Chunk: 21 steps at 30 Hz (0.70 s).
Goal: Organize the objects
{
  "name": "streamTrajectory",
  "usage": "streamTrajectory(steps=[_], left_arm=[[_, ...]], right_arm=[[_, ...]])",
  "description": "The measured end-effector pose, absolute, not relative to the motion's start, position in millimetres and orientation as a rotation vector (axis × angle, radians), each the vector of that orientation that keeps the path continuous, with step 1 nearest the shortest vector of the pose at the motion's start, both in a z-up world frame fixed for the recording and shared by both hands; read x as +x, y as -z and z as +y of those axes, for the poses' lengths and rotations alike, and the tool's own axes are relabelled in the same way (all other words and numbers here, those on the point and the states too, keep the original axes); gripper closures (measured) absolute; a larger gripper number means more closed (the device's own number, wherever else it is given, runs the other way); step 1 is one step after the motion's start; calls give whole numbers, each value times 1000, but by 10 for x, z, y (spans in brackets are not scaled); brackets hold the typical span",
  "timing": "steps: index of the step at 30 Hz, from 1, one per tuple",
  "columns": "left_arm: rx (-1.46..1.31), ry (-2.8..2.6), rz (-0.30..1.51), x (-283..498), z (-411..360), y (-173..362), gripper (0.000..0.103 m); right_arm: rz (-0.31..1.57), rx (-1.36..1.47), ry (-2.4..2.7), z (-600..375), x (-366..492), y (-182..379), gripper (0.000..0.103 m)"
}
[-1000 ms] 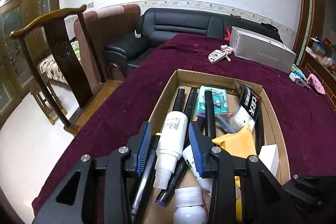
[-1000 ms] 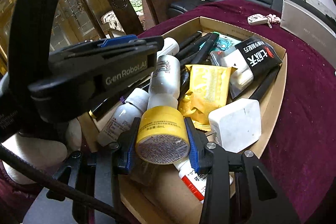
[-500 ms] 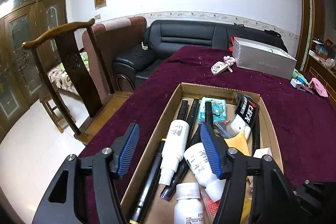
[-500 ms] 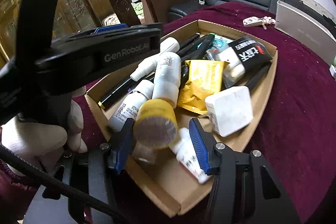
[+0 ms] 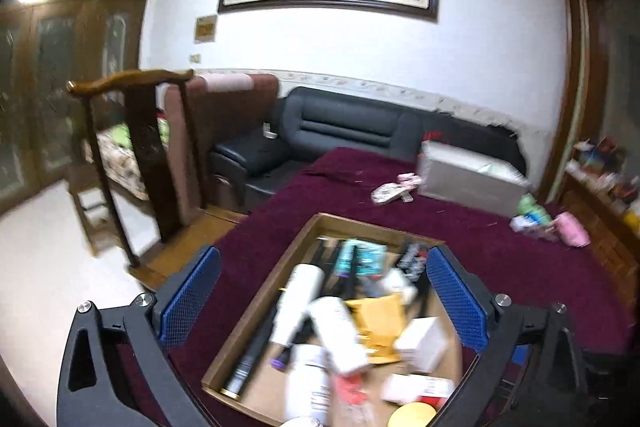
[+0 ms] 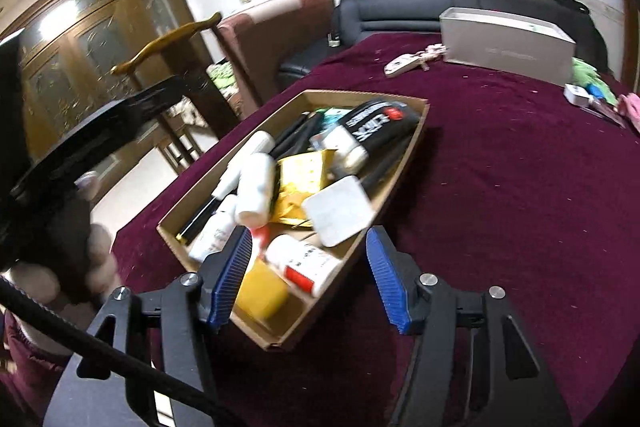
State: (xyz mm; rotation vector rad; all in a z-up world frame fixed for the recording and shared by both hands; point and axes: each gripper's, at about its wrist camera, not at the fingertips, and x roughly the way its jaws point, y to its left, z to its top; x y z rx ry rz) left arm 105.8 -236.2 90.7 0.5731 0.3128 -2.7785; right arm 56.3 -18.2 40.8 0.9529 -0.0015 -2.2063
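A cardboard box (image 5: 376,225) lies on the maroon tablecloth, full of white bottles, black pens, a yellow packet (image 6: 300,179), a white cube (image 6: 340,211) and a black pouch (image 6: 372,127). My left gripper (image 5: 324,299) hovers above the box's near half, its jaws opening wide, nothing between them. A white spray bottle (image 5: 298,299) lies loose below it. My right gripper (image 6: 308,281) hangs over the box's near corner, jaws opening, pads touching nothing. The yellow-capped bottle (image 6: 262,293) rests in the box by its left pad.
A grey carton (image 6: 508,43) and a key fob (image 5: 388,193) sit at the table's far end, small items (image 5: 552,223) at the far right. A wooden chair (image 5: 140,147) and a black sofa (image 5: 348,127) stand past the left edge.
Both grippers opened and drew back and up from the box. The left let go of the white spray bottle; the right released the yellow-capped bottle, which now lies in the box.
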Motion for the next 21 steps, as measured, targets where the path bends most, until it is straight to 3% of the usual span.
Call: streamTrajectory(steps=[3,8,21], left_arm=[[602,2771,366,1087,-2353,-935,2],[602,2661,290,1171,-2226,-941,2],[610,2563,300,1362,-2287,-849,2]], right_arm=[[10,945,2220,-176,587,-424,44],[55,943,2224,-214,669,-425,44],[132,950,2211,-359,854,-410,44]])
